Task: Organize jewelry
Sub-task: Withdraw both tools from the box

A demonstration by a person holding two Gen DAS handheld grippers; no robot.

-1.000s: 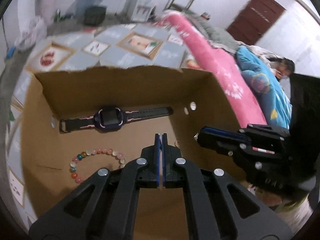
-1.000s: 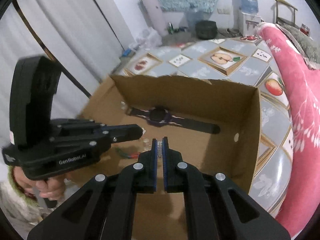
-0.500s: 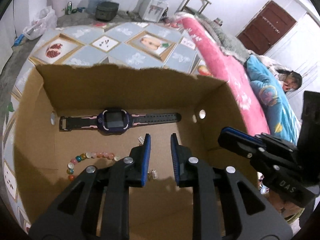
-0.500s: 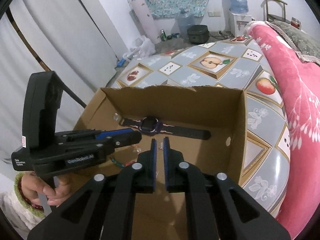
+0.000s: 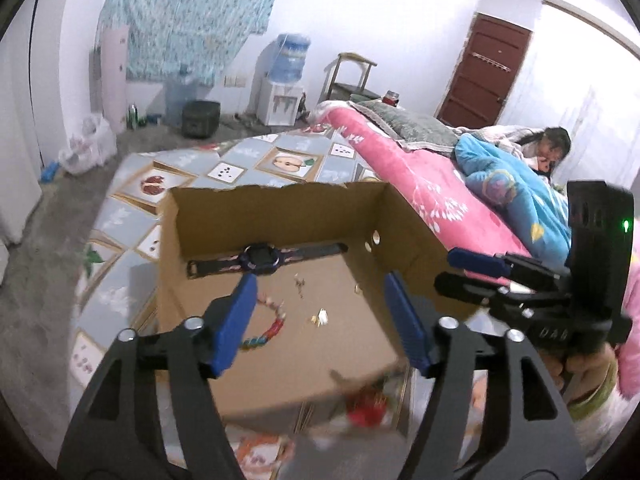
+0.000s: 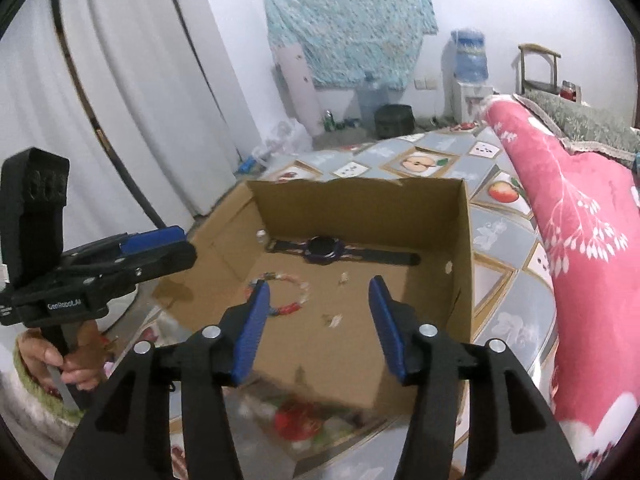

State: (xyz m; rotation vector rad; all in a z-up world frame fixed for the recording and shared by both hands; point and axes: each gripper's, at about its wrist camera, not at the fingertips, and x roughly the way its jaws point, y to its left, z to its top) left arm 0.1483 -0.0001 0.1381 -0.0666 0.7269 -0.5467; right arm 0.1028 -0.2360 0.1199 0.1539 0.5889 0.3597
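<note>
the left gripper (image 5: pixel 320 304) hung above the cardboard box (image 5: pixel 280 208), its jaws having just been opening, spread with nothing between them. the right gripper (image 6: pixel 318 312) likewise had just been opening, spread and empty. inside the box lay a watch (image 6: pixel 324 249) along the far wall, a bead bracelet (image 6: pixel 288 300) and small earrings (image 5: pixel 320 317).

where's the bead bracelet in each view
Left wrist: bracelet on the box floor, left of centre, partly behind the left tool's left finger.
Right wrist: bracelet on the box floor, left of centre, by the right tool's left finger.
Shared landmark: the watch along the back wall.
</note>
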